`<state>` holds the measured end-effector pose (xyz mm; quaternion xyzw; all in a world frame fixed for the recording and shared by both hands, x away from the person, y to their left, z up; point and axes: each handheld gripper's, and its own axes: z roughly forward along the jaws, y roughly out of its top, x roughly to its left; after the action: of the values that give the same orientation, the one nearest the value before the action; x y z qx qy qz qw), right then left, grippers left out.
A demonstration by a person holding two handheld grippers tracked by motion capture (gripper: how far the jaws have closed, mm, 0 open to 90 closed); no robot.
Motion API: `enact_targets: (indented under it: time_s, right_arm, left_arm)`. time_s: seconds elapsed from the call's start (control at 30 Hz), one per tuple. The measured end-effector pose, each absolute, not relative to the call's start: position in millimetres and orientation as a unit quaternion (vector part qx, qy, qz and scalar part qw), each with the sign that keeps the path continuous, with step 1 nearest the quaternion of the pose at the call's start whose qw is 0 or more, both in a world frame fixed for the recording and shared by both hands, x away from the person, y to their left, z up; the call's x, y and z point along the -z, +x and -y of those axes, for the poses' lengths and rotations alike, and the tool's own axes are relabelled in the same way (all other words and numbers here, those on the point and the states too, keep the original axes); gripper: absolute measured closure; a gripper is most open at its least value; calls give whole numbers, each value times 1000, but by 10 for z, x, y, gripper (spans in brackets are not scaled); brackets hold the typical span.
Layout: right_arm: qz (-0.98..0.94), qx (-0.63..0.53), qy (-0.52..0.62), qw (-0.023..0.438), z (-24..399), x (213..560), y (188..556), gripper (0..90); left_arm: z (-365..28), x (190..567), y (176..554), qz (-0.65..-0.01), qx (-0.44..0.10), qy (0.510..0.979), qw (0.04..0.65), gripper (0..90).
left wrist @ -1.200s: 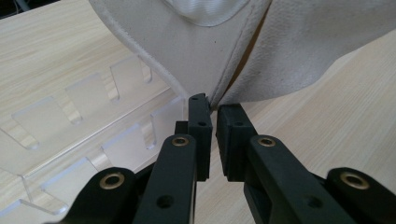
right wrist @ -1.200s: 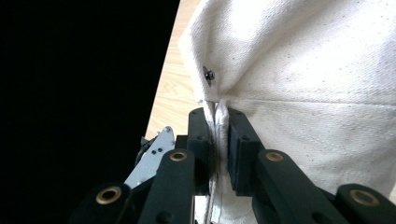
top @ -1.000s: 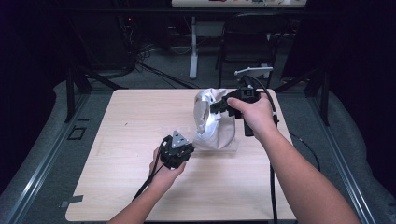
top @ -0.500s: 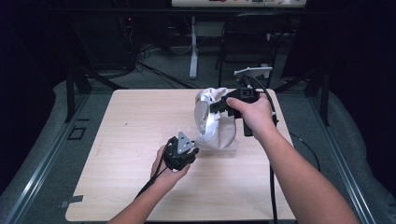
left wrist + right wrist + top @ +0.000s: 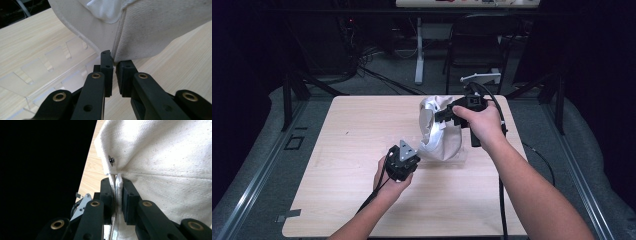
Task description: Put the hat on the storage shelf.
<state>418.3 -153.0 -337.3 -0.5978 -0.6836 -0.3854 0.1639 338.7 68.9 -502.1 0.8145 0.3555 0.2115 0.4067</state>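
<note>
On the table (image 5: 337, 165), both hand-held grippers pinch the canvas bag (image 5: 447, 142).

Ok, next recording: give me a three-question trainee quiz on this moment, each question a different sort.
1. True or false: the right gripper is clamped on a folded edge of the white cloth bag.
2. Multiple choice: in the left gripper view, the left gripper has its tips at
A. the bag's lower seam
B. a metal bowl
C. the table's far edge
3. Fill in: beside the bag, flat on the table, lies a clear ______ piece with notches cut in it.

Key: 1 true; 2 A; 3 plastic
</note>
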Motion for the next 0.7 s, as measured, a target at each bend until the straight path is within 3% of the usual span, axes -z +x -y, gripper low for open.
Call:
enact_targets:
  time_s: [0.13,0.7]
  right_arm:
    - [688,382,-595,166,1477,3396,4193,812]
    - [699,365,-592,170,1317,3512,4235,810]
  left_arm:
    - [-754,5043,3419,-380,-184,804,420,845]
    - [-762,5222,3464,-400,-157,817,384,853]
